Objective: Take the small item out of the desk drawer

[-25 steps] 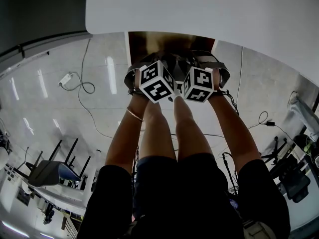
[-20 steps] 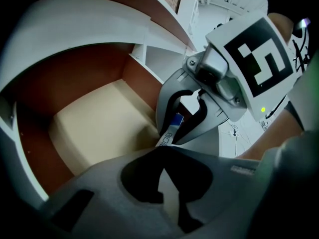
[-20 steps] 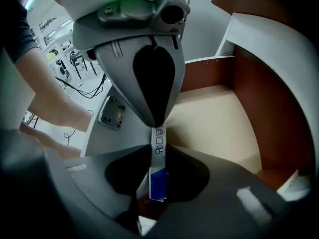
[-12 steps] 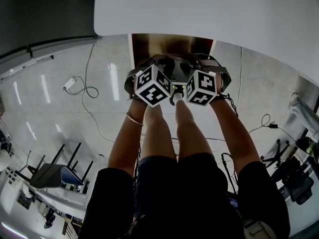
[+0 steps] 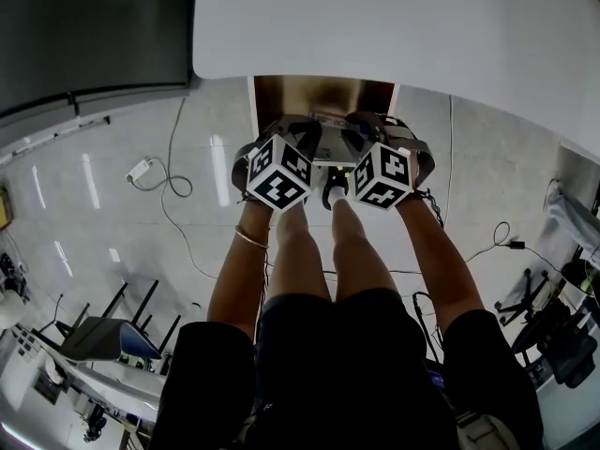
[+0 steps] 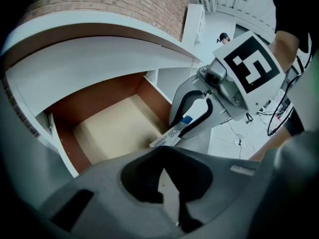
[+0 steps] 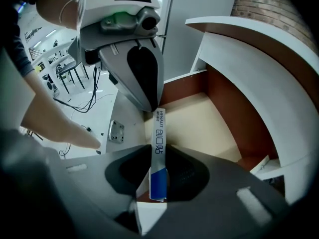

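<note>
The desk top [image 5: 394, 17], at twelve o'clock in the head view, is smooth, matt white board. The drawer [image 7: 199, 116] has reddish-brown, wood-look walls and a pale, matt beige bottom. A small bare metal plate [image 7: 116, 132] sits on the white panel at nine o'clock in the right gripper view. The small item [image 7: 158, 148] looks like thin white printed card with a blue end. The right gripper [image 7: 157, 176] and left gripper [image 6: 167, 180] have matt grey plastic bodies. The floor [image 5: 94, 195] is glossy tile mirroring the lights. The brick wall [image 6: 114, 4], at twelve o'clock in the left gripper view, is rough.
</note>
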Demonstrator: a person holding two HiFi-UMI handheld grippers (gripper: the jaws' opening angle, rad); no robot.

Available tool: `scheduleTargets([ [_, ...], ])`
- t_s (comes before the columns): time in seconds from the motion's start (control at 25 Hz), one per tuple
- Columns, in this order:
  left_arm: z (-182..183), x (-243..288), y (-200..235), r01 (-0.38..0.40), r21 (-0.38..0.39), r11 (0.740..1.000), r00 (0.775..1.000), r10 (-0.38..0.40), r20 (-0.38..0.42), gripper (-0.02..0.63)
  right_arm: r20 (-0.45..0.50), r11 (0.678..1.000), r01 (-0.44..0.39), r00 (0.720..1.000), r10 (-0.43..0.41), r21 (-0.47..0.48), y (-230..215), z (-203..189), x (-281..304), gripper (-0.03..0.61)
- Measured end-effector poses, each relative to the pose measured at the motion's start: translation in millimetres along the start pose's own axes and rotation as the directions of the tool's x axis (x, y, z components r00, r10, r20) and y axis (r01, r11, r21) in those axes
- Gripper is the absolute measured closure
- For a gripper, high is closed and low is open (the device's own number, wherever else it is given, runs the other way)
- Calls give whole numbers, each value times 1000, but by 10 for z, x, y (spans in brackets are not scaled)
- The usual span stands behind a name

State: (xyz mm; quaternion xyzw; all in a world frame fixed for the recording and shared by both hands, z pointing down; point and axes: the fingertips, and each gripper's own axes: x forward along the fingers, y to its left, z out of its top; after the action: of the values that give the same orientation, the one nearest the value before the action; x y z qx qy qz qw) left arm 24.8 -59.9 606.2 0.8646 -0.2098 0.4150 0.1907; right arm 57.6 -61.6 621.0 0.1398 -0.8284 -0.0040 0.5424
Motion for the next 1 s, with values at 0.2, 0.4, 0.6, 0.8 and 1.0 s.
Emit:
scheduleTargets([
  [0.2,43,-152,-10,-13,-33,999,1000,13,14,615,24,997,25,999,-27,68,-37,29,-207,476],
  [0.4,145,-290,-6,-27,-57,998,999,29,35,615,54,991,48,997,-55,122,-73,70,-432,476],
  [0.6,282,-451,24,-43,-74,996,997,47,59,615,94,979,74,991,-94,191,-154,165,-662,476],
  [0.8,404,-649,45,-50,-116,992,992,63,109,615,142,961,89,981,-130,261,-185,296,-903,477],
  [1.0,519,-905,57,-70,-136,988,987,89,134,615,188,943,102,968,-168,318,-210,421,-1181,477],
])
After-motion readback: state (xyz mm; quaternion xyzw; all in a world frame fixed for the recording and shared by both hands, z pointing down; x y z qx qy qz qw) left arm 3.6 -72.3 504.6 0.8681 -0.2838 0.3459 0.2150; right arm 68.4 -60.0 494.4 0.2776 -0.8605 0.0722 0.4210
